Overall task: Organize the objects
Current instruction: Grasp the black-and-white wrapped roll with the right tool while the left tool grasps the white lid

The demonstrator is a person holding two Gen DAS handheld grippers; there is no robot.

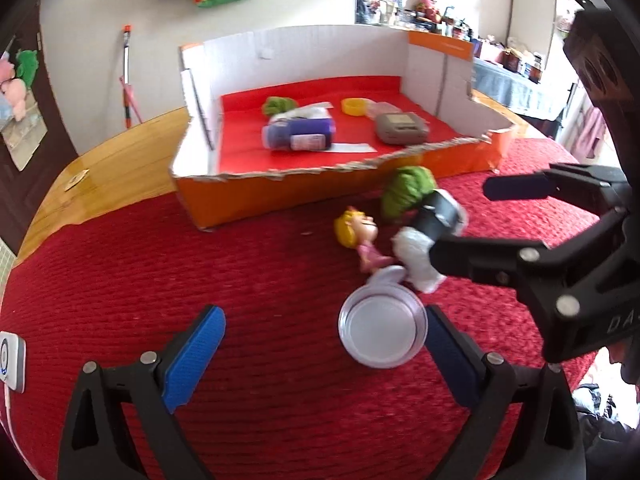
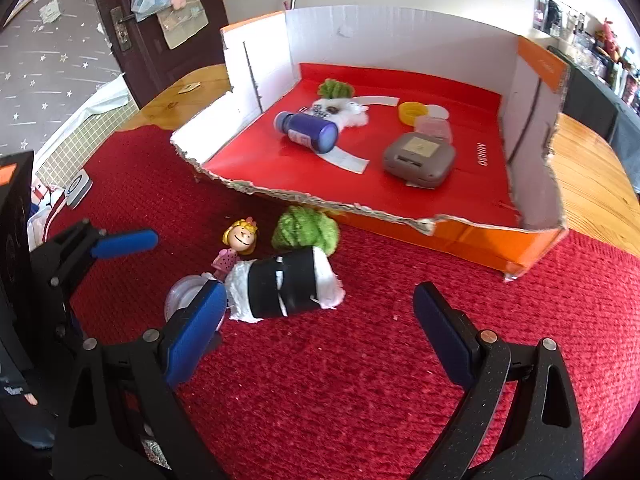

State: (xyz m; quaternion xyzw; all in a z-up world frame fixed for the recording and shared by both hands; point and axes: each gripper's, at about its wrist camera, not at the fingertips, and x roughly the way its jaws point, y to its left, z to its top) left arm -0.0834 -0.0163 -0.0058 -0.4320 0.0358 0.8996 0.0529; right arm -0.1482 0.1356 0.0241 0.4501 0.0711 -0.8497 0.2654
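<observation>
On the red cloth lie a blonde doll figure, a green fuzzy ball, a white fluffy roll with a black band and a clear round lid. My left gripper is open, with the lid by its right finger. My right gripper is open just in front of the black-banded roll; in the left wrist view its fingers reach the roll from the right.
An orange cardboard box with a torn front wall and red floor holds a blue bottle, a grey case, a yellow cap and a green ball. Wooden table edges lie beyond the cloth.
</observation>
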